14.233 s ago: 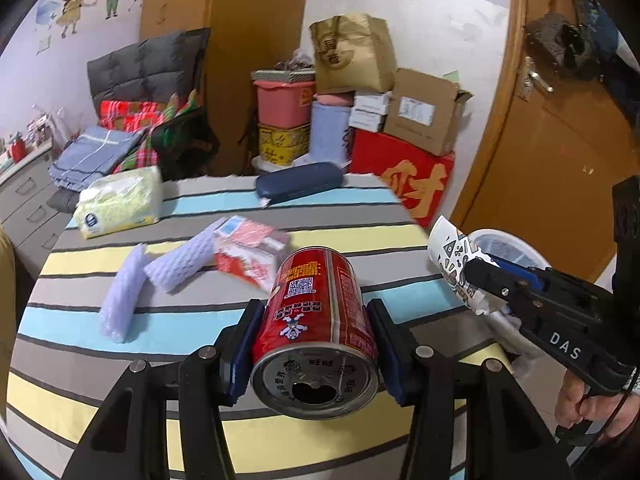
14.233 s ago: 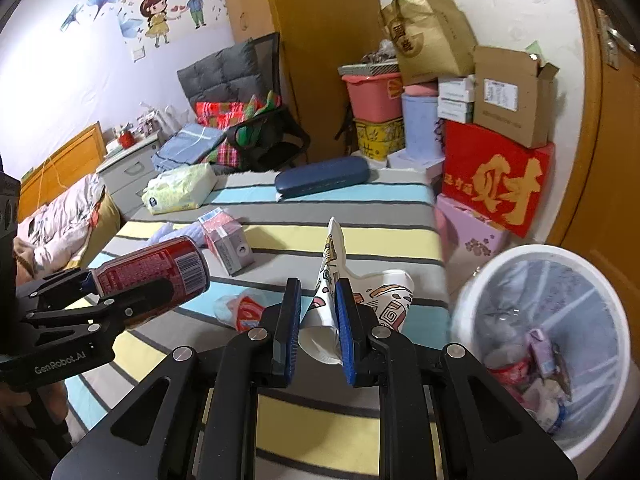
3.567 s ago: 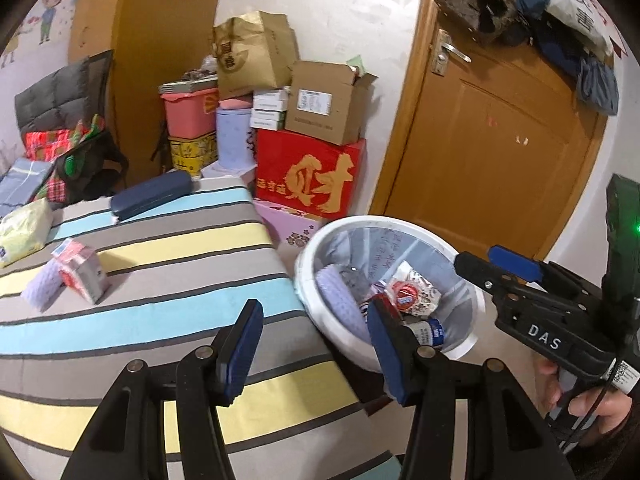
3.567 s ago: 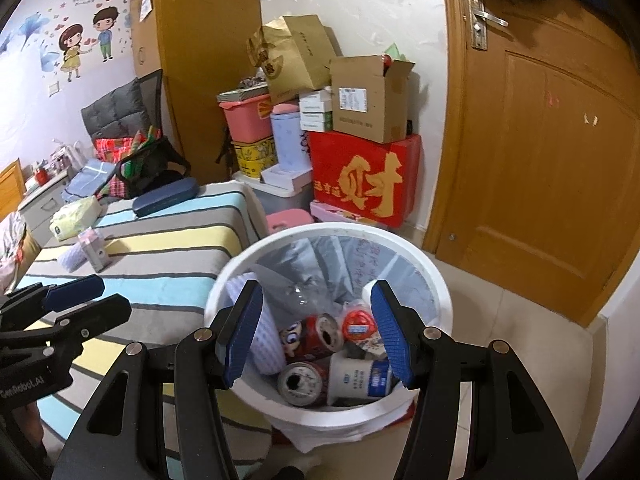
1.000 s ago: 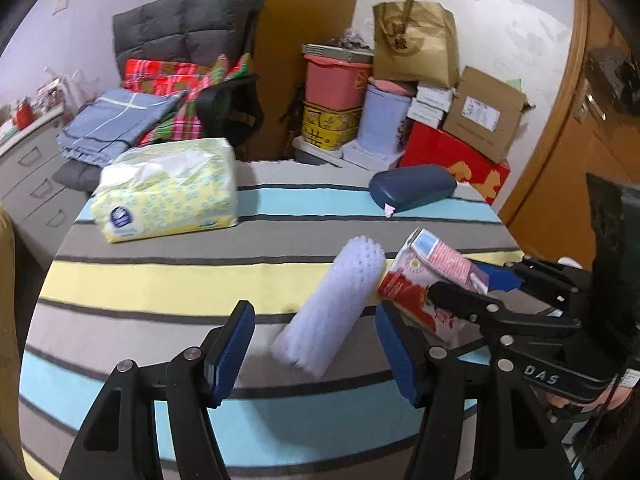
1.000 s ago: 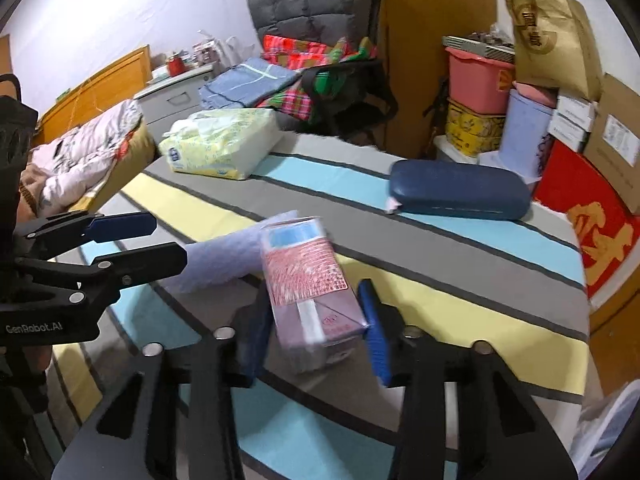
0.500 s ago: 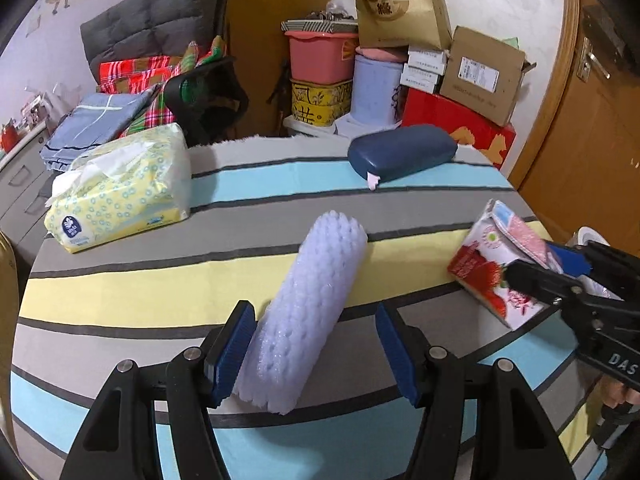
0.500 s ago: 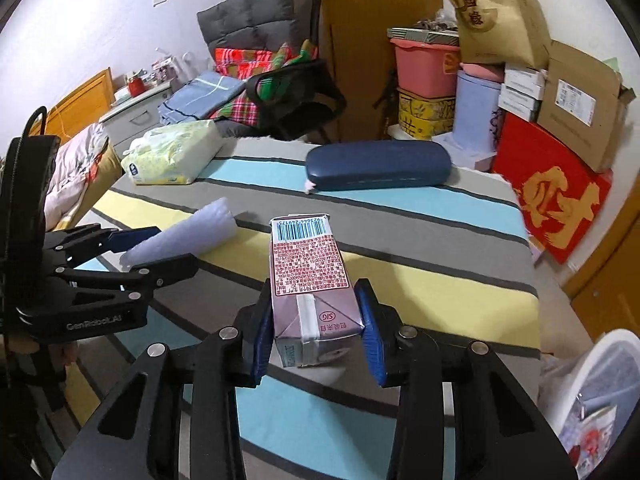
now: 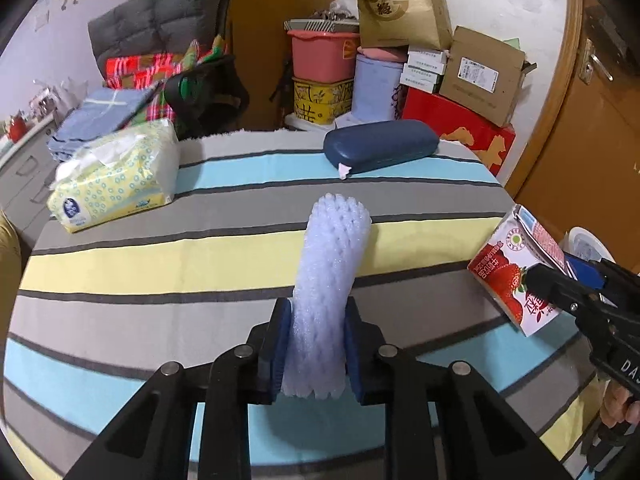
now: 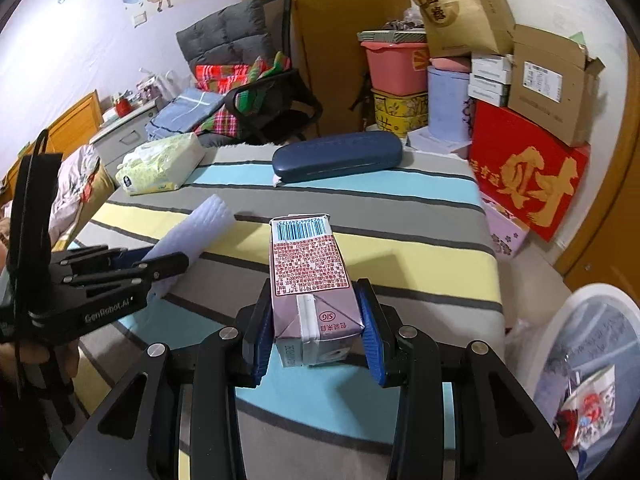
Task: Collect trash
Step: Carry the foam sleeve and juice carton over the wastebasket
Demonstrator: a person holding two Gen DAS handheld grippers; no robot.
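surface [image 9: 168, 256]: I see the striped cloth with a tissue pack [image 9: 114, 186] at 10 o'clock and a blue case [image 9: 380, 148] at 12; I judge those are not trash.
bin [image 10: 592, 344]: it waits at 4 o'clock in my right view, past the edge, with trash already inside.
milk carton [image 10: 310, 280]: my right tongs [image 10: 316, 344] are clamped on it.
foam sleeve [image 9: 328, 280]: the big change. My left tongs [image 9: 316, 354] have just squeezed together on its near end; half a second ago they stood wide around it.
meaning: I think both pieces can go to the bin now.
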